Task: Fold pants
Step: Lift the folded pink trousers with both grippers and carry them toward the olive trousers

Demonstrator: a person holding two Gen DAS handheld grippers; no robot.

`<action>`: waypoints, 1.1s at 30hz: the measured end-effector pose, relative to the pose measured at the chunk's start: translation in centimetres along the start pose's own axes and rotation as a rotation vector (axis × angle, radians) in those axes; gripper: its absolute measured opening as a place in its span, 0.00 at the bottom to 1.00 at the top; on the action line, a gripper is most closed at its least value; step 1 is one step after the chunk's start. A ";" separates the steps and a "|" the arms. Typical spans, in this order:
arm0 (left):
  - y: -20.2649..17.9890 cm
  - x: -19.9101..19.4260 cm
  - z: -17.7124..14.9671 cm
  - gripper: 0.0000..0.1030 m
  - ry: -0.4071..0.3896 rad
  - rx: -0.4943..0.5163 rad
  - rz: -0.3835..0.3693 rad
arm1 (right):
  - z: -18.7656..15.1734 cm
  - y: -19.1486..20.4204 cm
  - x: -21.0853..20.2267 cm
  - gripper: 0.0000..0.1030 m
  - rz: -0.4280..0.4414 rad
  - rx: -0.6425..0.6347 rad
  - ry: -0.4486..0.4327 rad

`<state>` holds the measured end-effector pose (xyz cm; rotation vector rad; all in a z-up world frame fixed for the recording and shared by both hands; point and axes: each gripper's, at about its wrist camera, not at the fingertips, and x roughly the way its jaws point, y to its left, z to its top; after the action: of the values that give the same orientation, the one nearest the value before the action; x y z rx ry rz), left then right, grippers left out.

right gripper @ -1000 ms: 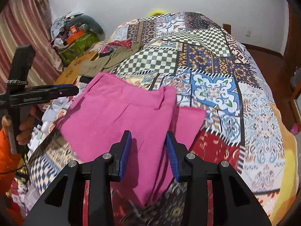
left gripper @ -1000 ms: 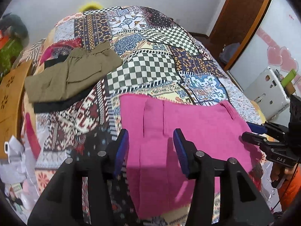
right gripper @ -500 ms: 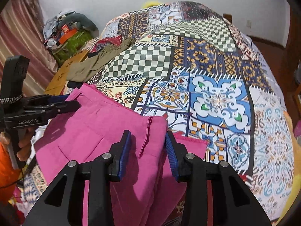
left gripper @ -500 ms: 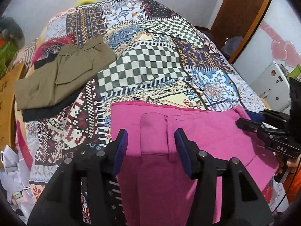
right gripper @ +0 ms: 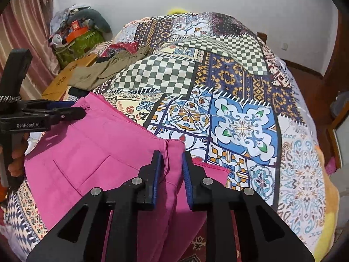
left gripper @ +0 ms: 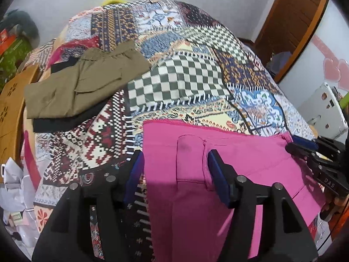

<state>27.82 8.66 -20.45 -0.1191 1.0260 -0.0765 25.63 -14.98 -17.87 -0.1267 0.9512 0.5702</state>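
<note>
Nearest me, the right gripper (right gripper: 172,172) closes its jaws around the right corner of the pink pants (right gripper: 91,152); cloth stands between the blue pads (right gripper: 157,174), which are not yet pressed onto it. The left gripper (left gripper: 175,176) spreads its jaws over the pants' left edge, gripping nothing. The pants lie flat on the near part of the patchwork bedspread (right gripper: 240,113), waistband towards the far side.

Risks, as I judge them: the right pads may catch only the top layer, so the layers part when lifted; with the left side free, a one-sided pull would skew the fold or drag the pants off the near edge.

Farther off lie folded olive trousers (left gripper: 82,87). Beyond them a green bag (right gripper: 82,41) holds orange and grey clutter I cannot identify.
</note>
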 end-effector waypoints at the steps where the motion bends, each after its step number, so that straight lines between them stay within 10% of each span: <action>1: 0.1 -0.5 0.0 0.62 -0.010 -0.004 0.007 | 0.0 0.0 -0.3 0.17 0.003 0.001 -0.004; 6: 0.2 -3.7 -0.2 0.69 -0.075 0.010 0.035 | -0.2 0.2 -3.5 0.27 0.004 0.008 -0.056; 10: 0.5 -5.7 -0.9 0.84 -0.108 0.011 0.010 | -0.7 0.5 -5.8 0.53 0.005 0.033 -0.094; 14: 0.9 -4.8 -2.1 0.87 -0.024 -0.014 -0.062 | -2.0 0.8 -6.6 0.70 0.031 0.077 -0.077; 27: -0.4 -0.1 -3.8 0.91 0.124 -0.050 -0.127 | -4.9 -1.6 -1.7 0.74 0.135 0.274 0.044; 33: -1.5 -0.4 -3.4 0.66 0.088 -0.017 -0.146 | -4.0 -1.3 -0.8 0.65 0.136 0.254 0.027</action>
<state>24.66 6.97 -21.70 -0.2072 1.1052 -0.2073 22.96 -17.78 -19.76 0.1591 1.0561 0.5688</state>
